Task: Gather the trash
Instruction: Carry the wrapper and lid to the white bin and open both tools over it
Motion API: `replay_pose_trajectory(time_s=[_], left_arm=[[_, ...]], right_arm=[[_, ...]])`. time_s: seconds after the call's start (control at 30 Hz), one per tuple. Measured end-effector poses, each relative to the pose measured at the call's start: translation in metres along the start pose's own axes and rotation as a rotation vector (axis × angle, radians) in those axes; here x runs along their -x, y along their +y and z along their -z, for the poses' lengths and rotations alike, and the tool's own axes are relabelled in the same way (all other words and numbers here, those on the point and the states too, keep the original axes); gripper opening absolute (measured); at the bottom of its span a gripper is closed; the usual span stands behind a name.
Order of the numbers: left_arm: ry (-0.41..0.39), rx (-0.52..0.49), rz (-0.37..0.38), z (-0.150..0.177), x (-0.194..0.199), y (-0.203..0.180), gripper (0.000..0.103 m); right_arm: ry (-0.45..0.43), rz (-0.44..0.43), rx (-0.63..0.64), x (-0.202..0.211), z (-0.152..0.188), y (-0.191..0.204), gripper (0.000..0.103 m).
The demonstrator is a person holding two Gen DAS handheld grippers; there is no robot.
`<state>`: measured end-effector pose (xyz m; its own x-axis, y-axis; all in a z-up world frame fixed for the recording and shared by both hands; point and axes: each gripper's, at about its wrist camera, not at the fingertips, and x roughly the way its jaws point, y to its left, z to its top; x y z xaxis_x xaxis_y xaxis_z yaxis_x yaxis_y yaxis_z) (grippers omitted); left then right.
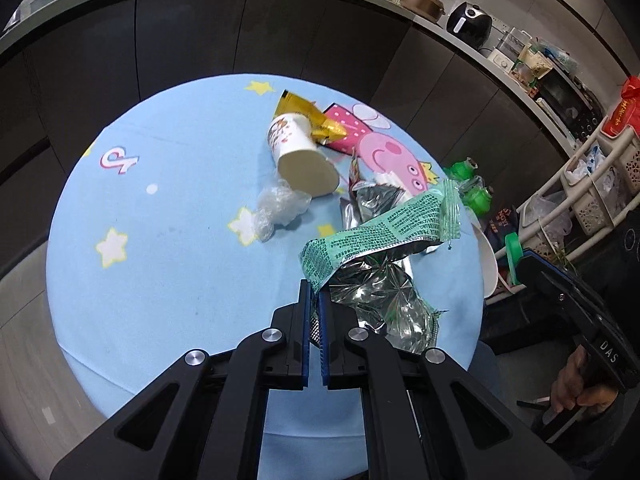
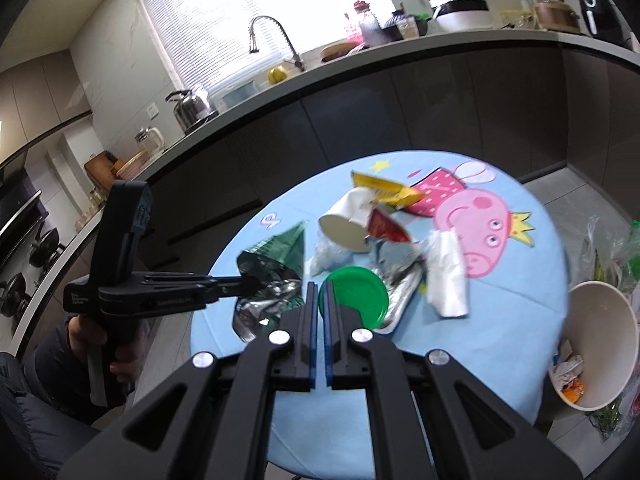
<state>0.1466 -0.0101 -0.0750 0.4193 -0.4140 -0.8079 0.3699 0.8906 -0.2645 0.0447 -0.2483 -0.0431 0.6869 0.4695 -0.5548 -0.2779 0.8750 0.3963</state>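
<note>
- A dark-fronted kitchen counter (image 2: 360, 92) is curving behind a small round table under a light blue cartoon-pig cloth (image 1: 160, 240), where the litter is lying.
- The left gripper (image 1: 315, 294) is pinching a crumpled green-printed wrapper with a silver foil inside (image 1: 384, 232) between its nearly closed jaws; in the right wrist view the wrapper (image 2: 276, 264) is hanging off the gripper (image 2: 250, 283), lifted above the table's left side.
- The right gripper (image 2: 319, 294) is holding its jaws narrow, almost together; a round green plastic lid (image 2: 356, 296) is sitting right at its fingertips, though whether the lid is clamped cannot be told.
- A white paper cup lying on its side (image 1: 300, 156) is resting near the cloth's centre, with a gold foil packet (image 1: 312, 114) against its far end and a wad of clear plastic film (image 1: 280, 206) beside its mouth.
- A flat silver foil pouch (image 2: 400, 284) is lying under the green lid, just beside a crumpled white tissue (image 2: 446, 272).
- A white paper bowl holding scraps (image 2: 600, 344) is sitting off the table's right edge.
</note>
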Motion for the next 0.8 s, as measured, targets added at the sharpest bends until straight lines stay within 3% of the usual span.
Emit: replay_pose_trajectory(time_s=[0.37,0.8], left_arm=[[-0.086,-0.101,0.062,-0.044,0.019,-0.07,0.003],[-0.062,-0.232,0.167,-0.076,-0.023,-0.166,0.003]], right_arm=[[-0.131,0.107,-0.081,0.06,-0.001,-0.05,0.004],[-0.187,0.218,-0.207,0.101,0.024,-0.119,0.004]])
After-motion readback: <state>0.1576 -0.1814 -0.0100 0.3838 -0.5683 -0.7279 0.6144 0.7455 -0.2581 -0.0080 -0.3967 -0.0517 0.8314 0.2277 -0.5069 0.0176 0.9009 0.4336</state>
